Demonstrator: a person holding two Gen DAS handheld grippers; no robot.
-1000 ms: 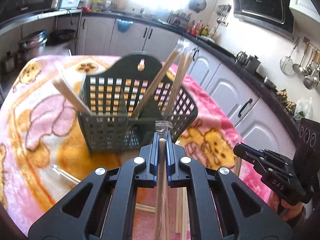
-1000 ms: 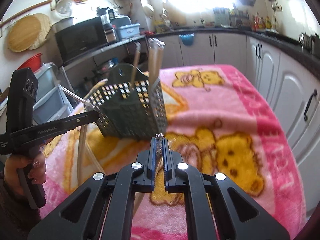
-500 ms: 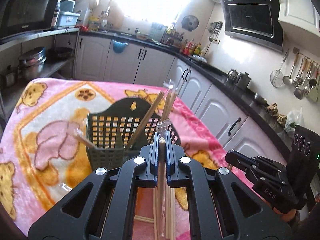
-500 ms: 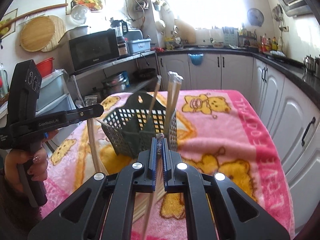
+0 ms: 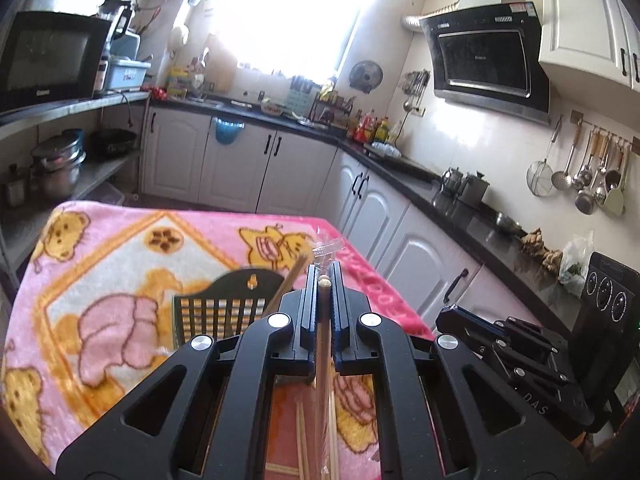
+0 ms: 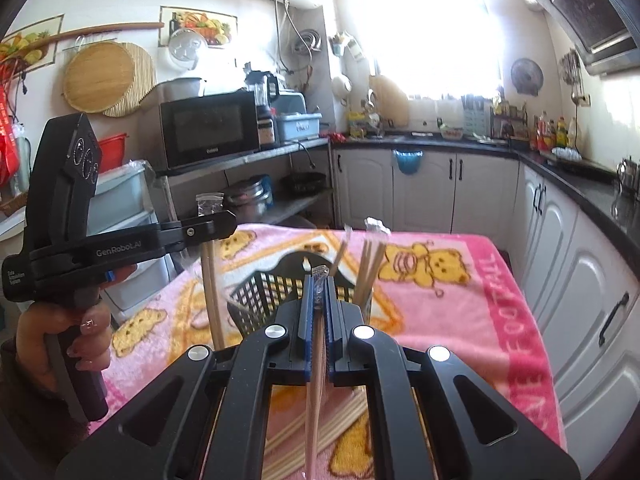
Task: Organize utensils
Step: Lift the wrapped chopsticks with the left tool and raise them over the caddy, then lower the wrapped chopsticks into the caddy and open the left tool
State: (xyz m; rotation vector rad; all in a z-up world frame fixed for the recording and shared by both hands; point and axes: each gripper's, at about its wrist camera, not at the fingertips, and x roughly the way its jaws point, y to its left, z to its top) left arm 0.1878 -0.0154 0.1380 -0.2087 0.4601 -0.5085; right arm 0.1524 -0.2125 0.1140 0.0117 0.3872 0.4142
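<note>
Chopsticks are what you hold in both fists: your left gripper is clamped tight on one wrapped chopstick pair, gripped near its top so the length hangs down, and your right gripper is pinched likewise on a second wrapped pair. Gripping high probably lets each pair drop upright into the dark slotted basket standing just ahead on the pink blanket that covers the tabletop. I count two pairs held, roughly three sticks or bundles already leaning in the basket, and several loose chopsticks below, too overlapped to count.
</note>
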